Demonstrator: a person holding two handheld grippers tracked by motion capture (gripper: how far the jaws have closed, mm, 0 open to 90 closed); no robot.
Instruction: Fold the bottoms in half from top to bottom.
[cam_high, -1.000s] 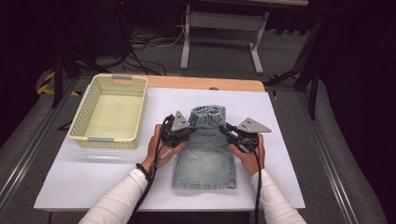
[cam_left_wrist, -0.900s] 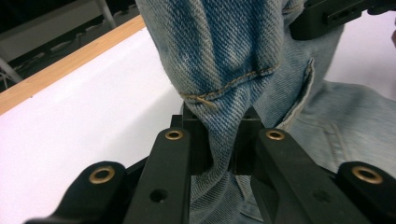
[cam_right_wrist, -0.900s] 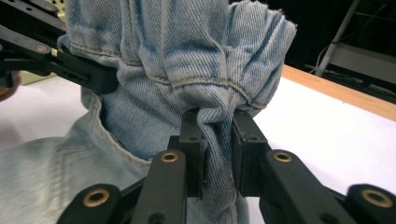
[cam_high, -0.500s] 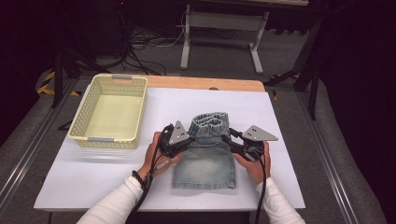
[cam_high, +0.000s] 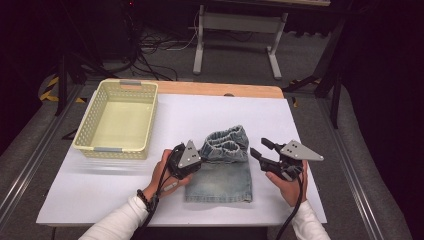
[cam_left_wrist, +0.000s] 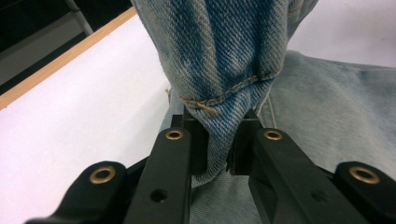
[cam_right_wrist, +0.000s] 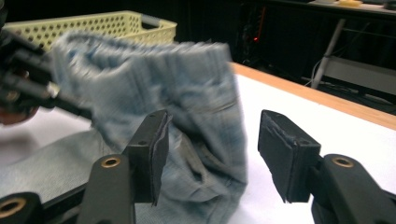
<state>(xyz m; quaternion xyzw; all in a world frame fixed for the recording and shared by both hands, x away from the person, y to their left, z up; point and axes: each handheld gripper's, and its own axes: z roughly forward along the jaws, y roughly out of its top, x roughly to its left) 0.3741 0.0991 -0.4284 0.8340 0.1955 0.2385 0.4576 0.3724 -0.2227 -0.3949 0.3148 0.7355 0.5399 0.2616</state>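
A light blue denim garment lies in the middle of the white table cover, its elastic waistband raised and bunched over the flat part. My left gripper is shut on the waistband's left side. In the left gripper view, the jaws pinch a fold of denim at a seam. My right gripper hovers just right of the waistband. Its jaws have just been opening and stand open. The denim hangs close by the left pad, and no pad presses on it.
A pale yellow perforated basket stands at the table's left, also seen behind the denim. The wooden table edge runs along the far side. Bare white cover lies to the right and behind the garment.
The right gripper has let go of the waistband, opened, and drawn off to the right. The waistband, lifted by both grippers, now slumps from the left gripper alone.
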